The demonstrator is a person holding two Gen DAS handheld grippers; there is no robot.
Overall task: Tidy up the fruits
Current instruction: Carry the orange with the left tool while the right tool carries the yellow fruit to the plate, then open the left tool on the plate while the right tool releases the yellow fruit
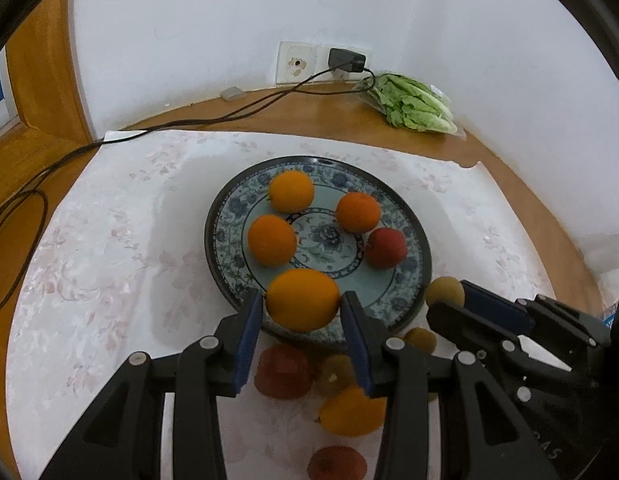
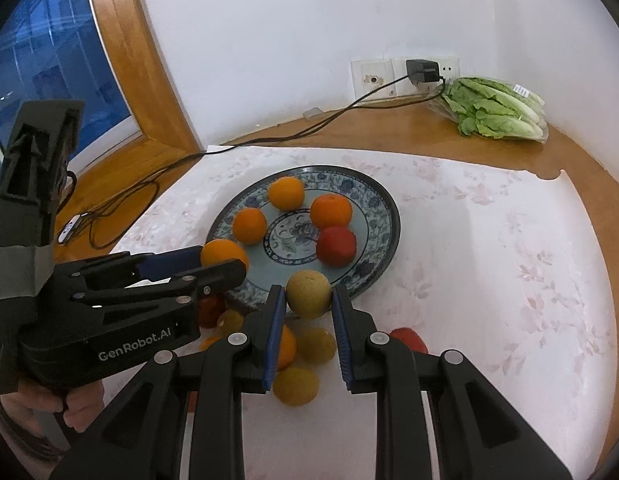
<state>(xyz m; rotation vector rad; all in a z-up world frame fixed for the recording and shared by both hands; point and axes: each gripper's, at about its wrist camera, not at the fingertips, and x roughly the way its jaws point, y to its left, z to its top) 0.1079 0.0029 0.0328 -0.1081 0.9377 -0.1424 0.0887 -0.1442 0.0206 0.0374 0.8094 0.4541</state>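
Observation:
A blue patterned plate [image 1: 409, 280] [image 2: 381, 216] holds three oranges [image 1: 272, 240] [image 2: 249, 225] and a red fruit [image 1: 386, 248] [image 2: 336, 246]. My left gripper [image 1: 303, 304] [image 2: 219, 264] is shut on an orange [image 1: 303, 298] [image 2: 223, 254] above the plate's near rim. My right gripper [image 2: 308, 300] [image 1: 449, 300] is shut on a yellow-brown round fruit [image 2: 308, 294] [image 1: 443, 290] at the plate's near edge. Several loose fruits [image 1: 351, 410] [image 2: 295, 386] lie on the cloth below the grippers.
A white floral cloth [image 1: 109, 240] [image 2: 489, 260] covers a wooden table. A bag of lettuce [image 1: 413, 104] [image 2: 495, 110] lies by the wall. A charger [image 1: 345, 60] [image 2: 421, 70] sits in a wall socket, with its cable [image 1: 189, 122] [image 2: 269, 140] trailing left.

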